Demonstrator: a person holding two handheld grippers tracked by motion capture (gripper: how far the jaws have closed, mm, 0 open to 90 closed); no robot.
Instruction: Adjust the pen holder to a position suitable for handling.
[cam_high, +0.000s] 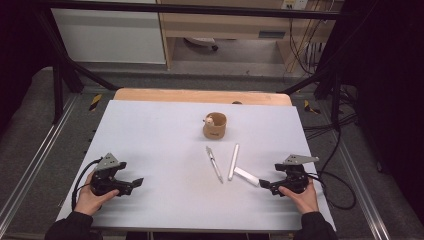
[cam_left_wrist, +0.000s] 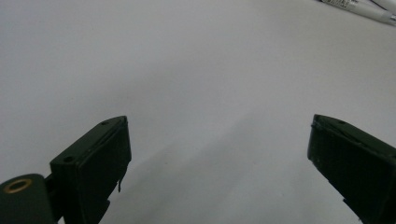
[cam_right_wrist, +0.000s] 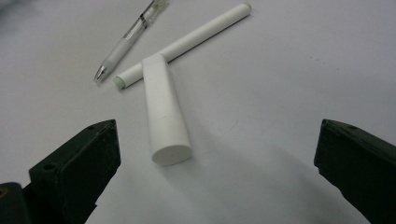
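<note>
A person's right claw (cam_high: 265, 185) hovers low over the white table (cam_high: 150, 145), its jaws spread wide and aimed at a short white cap (cam_right_wrist: 164, 112) lying just ahead of them. Nothing sits between the jaws yet. The left claw (cam_high: 136, 183), likewise spread and holding nothing, waits well apart at the table's left side.

The step in hand appears to be picking up the cap. To do it well, the right claw would need to advance until the cap's round, blunt end lies squarely between the jaws, then close across its width rather than along its length, keeping low so the piece does not roll away. Care is needed at the far end, where the cap touches a long white stick (cam_right_wrist: 187, 39); a clumsy push could shove both.

The cap is a smooth, matt white tube, thicker at the near end and narrowing to a flatter far end. It lies on its side at the table's right of centre. A clear pen (cam_right_wrist: 130, 37) lies just beside the stick, and a brown cup (cam_high: 215, 125) stands farther back.
</note>
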